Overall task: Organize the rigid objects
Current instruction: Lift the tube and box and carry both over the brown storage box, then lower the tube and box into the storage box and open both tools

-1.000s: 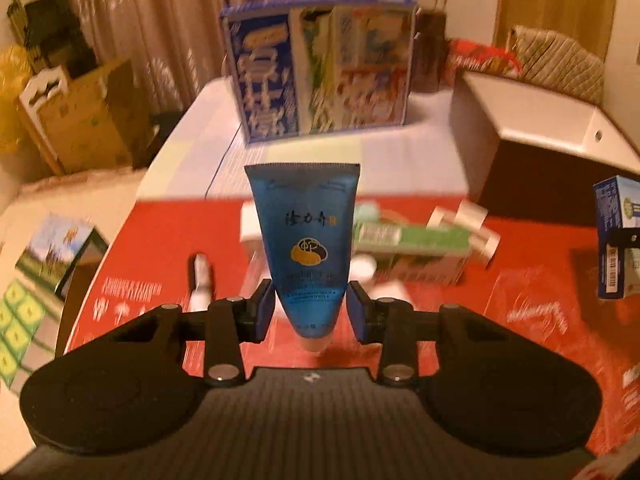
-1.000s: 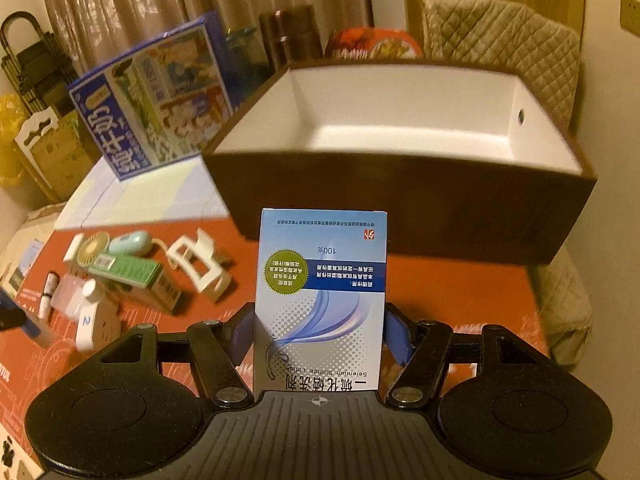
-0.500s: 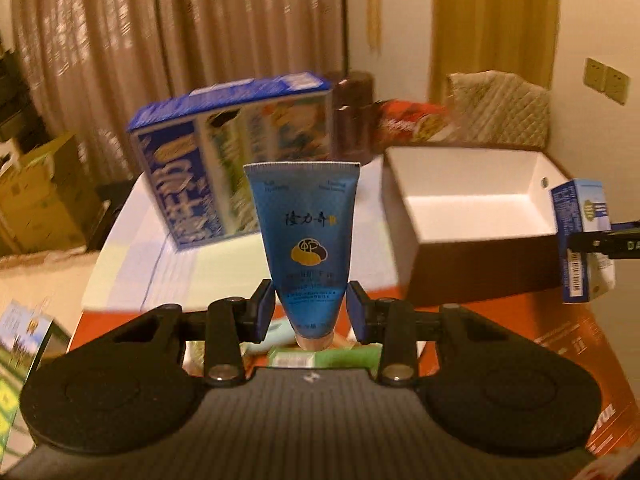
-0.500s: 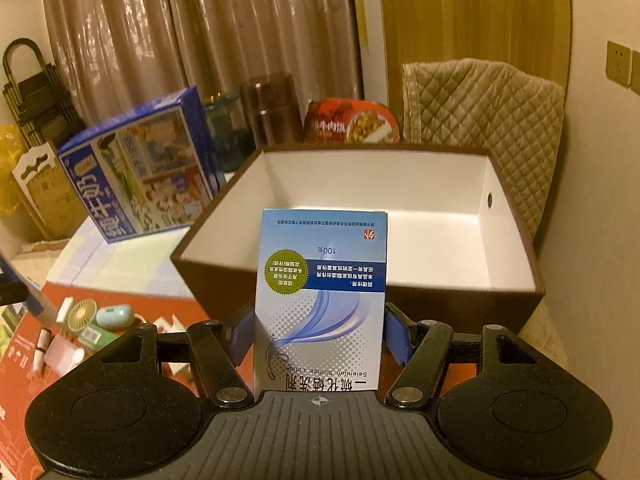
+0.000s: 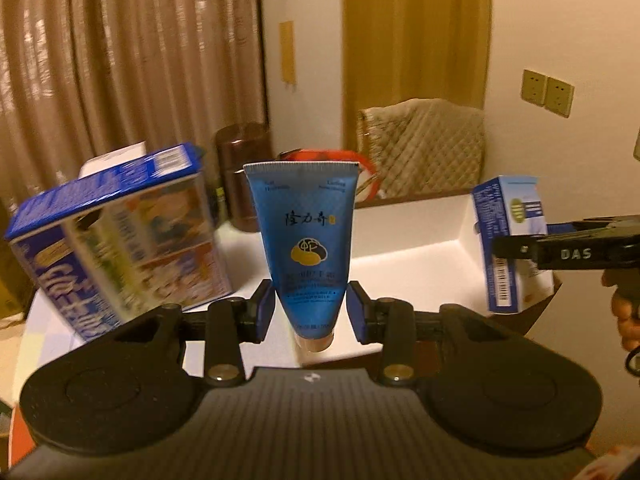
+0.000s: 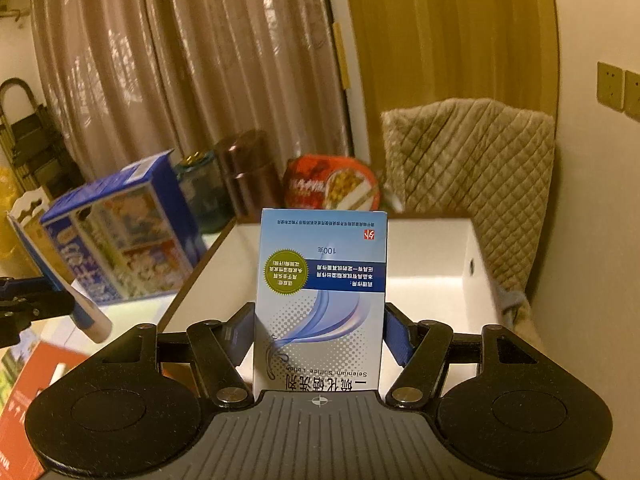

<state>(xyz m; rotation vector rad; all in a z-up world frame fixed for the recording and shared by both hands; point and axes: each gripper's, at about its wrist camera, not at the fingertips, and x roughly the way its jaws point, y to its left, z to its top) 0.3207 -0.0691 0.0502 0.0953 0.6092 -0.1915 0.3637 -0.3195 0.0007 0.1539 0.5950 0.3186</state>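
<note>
A blue squeeze tube point(image 5: 302, 236) stands cap-down between the pads of my left gripper point(image 5: 311, 312), which is shut on it. A blue-and-white medicine carton point(image 6: 320, 292) is clamped upright, print upside down, in my right gripper point(image 6: 320, 332). Both are held in the air at the near side of a brown storage box with a white inside point(image 6: 432, 264). In the left wrist view the carton point(image 5: 510, 240) hangs at the right over the box's white inside point(image 5: 400, 256). In the right wrist view the tube point(image 6: 76, 304) shows at the far left.
A large blue printed carton point(image 5: 120, 232) stands left of the box. A brown flask point(image 5: 240, 176), a red instant-noodle bowl point(image 6: 332, 184) and a quilted cushion point(image 6: 472, 168) lie behind it. The red mat point(image 6: 24, 392) shows low left. A hand point(image 5: 628, 312) holds the right gripper.
Both grippers have risen and moved toward the brown box, each keeping its grip. The left one swung right, and the small items on the red mat dropped out of view.
</note>
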